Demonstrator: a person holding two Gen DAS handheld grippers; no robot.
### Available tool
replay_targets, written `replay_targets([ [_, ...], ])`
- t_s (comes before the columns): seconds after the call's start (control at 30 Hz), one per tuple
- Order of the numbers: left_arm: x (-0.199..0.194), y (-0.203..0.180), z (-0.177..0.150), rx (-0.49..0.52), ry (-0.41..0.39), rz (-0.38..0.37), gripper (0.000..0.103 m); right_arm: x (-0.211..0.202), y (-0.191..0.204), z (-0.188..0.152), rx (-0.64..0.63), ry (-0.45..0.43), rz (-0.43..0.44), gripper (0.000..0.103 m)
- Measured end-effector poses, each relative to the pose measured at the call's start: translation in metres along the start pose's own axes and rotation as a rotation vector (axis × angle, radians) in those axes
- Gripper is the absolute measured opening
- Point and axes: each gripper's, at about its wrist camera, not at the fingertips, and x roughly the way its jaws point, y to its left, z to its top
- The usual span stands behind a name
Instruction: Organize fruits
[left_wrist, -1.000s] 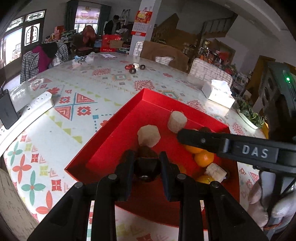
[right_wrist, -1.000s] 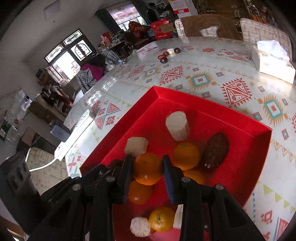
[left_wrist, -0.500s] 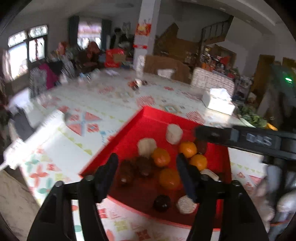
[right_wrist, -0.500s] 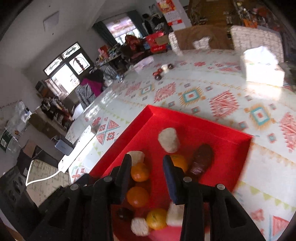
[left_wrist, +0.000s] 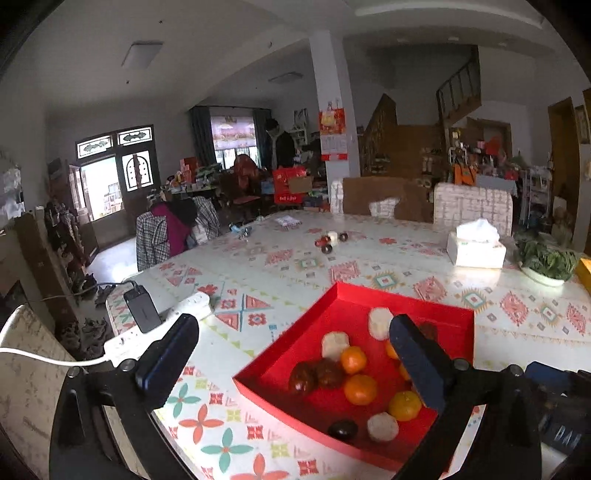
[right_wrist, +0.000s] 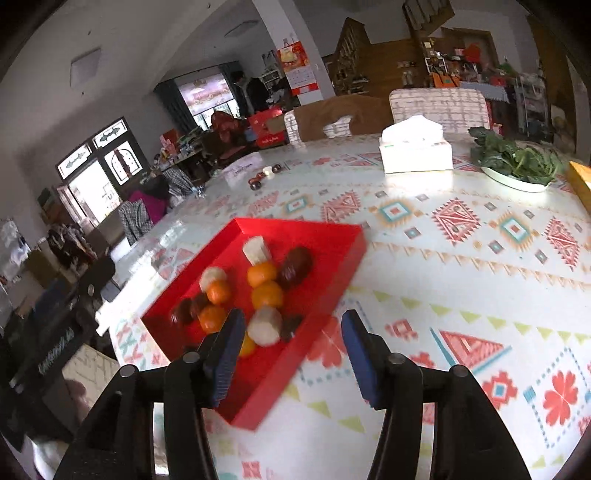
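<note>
Above the patterned worktop, I hold left claw and right claw spread empty, fruit gathered in the red tray

One red tray on the patterned table, inside it five oranges, four pale peeled chunks, four dark brown fruits, beyond the tray one tissue box, one plate of greens

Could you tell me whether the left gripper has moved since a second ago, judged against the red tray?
Yes. The left gripper has pulled up and back from the red tray; its jaws, then closed on a dark fruit inside the tray, now stand wide open and empty above it.
</note>
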Motion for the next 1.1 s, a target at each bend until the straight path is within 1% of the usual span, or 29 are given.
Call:
replay_targets([
  [0.23, 0.0, -0.013, -0.012, 0.003, 0.085, -0.024, 0.103, -0.014, -0.001, -0.021, -0.055, 0.0, -0.049, 0.064],
  [0.33, 0.001, -0.02, -0.017, 0.002, 0.122, -0.051, 0.103, -0.018, -0.006, -0.029, -0.068, -0.008, -0.072, 0.064],
  [0.53, 0.003, -0.038, -0.025, 0.022, 0.164, -0.087, 0.103, -0.023, -0.02, -0.04, -0.059, -0.001, -0.098, 0.065],
  [0.63, 0.003, -0.045, -0.028, 0.037, 0.164, -0.089, 0.103, -0.024, -0.024, -0.043, -0.06, 0.0, -0.109, 0.065],
  [0.7, 0.0, -0.047, -0.029, 0.041, 0.142, -0.078, 0.103, -0.022, -0.022, -0.044, -0.071, 0.004, -0.116, 0.065],
  [0.8, -0.016, -0.046, -0.025, 0.03, 0.057, 0.005, 0.103, -0.02, -0.016, -0.046, -0.102, 0.009, -0.109, 0.065],
  [0.87, -0.023, -0.041, -0.023, 0.014, 0.029, 0.03, 0.103, -0.018, -0.009, -0.048, -0.129, 0.01, -0.093, 0.065],
  [0.93, -0.028, -0.036, -0.023, -0.013, 0.015, 0.023, 0.103, -0.017, -0.001, -0.049, -0.155, 0.009, -0.082, 0.065],
  [1.0, -0.027, -0.031, -0.022, -0.033, 0.014, -0.007, 0.103, -0.015, 0.005, -0.05, -0.174, 0.014, -0.072, 0.065],
  [1.1, -0.017, -0.027, -0.023, -0.052, 0.077, -0.052, 0.103, -0.01, 0.012, -0.051, -0.2, 0.026, -0.066, 0.065],
])
